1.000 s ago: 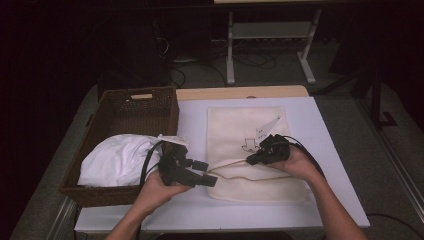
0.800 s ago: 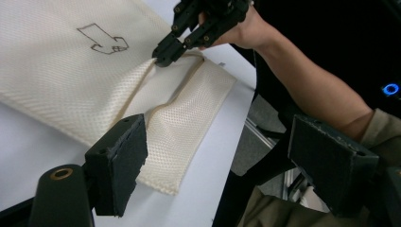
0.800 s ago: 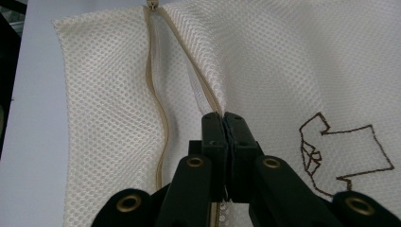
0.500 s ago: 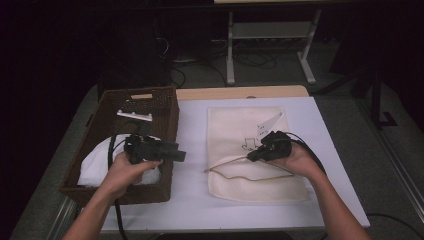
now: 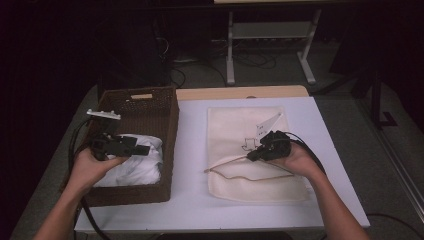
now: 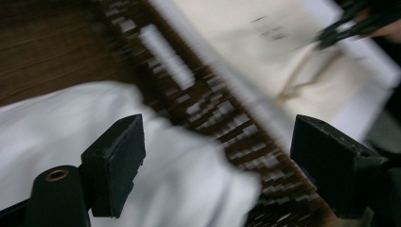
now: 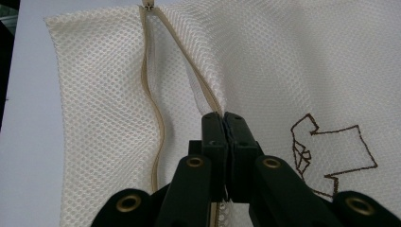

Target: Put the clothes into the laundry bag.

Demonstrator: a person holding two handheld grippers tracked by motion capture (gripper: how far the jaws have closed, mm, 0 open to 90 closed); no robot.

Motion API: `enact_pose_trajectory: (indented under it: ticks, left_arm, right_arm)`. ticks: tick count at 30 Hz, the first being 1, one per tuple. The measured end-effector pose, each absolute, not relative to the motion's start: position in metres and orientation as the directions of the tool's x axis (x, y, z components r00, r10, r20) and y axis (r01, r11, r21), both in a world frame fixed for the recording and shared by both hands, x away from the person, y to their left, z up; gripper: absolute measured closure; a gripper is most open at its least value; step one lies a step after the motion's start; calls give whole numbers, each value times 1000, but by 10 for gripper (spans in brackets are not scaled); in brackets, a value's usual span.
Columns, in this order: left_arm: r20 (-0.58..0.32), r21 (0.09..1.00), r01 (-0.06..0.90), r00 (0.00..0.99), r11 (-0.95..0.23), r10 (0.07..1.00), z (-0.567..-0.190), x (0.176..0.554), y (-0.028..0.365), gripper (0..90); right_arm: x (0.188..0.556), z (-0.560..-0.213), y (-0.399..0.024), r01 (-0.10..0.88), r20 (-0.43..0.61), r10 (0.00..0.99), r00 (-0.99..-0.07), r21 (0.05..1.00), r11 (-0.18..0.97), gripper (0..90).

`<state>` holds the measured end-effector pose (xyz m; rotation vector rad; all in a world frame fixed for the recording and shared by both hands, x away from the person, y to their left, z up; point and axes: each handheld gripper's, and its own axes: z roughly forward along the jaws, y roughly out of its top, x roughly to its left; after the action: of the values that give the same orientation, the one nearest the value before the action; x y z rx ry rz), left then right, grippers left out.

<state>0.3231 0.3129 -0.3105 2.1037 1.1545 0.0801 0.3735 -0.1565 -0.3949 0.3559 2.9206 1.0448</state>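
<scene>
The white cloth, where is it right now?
In the high view, the white cloth lies inside the brown basket on the table's left side, right under the open left tool.

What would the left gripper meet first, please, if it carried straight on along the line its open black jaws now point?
Probably the white cloth in the dark woven basket: the left gripper points over it, and the basket's right wall lies just beyond. The blurred left gripper view leaves depth unclear.
</scene>
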Motion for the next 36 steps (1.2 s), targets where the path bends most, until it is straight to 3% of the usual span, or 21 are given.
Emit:
enact_pose_trajectory:
  ticks: [5,7,8,10,11,16,22,31,36]
  left_arm:
    - [-94,546,741,518,-391,850,-323,319,332,202]
    - [-64,537,749,495,-388,866,-325,318,335,215]
    - [1,520,770,432,-370,902,-329,317,340,203]
    - [-1,521,780,407,-347,914,-331,317,344,192]
    - [39,502,788,393,-358,919,-333,316,346,207]
    - [-5,431,827,402,-361,916,-344,319,344,153]
    - [-105,256,887,421,-385,901,-365,340,337,136]
    - [-150,158,901,426,-403,892,-385,365,327,154]
    - [-124,190,884,454,-428,882,-393,366,332,395]
  right_arm:
    - [376,-396,-153,209,60,221,-973,623,754,880]
    - [377,-397,-152,208,59,220,-974,620,757,880]
    - [378,-398,-151,207,60,218,-974,619,757,880]
    - [378,-398,-150,210,61,219,-974,613,761,880]
    - [378,-399,-149,207,59,217,-975,611,765,880]
    - [381,-400,-149,217,67,224,-972,612,761,880]
    - [381,-399,-146,212,63,220,-973,607,766,880]
    - [385,-397,-144,213,61,223,-973,613,761,879]
    - [385,-398,-143,218,61,229,-971,607,764,878]
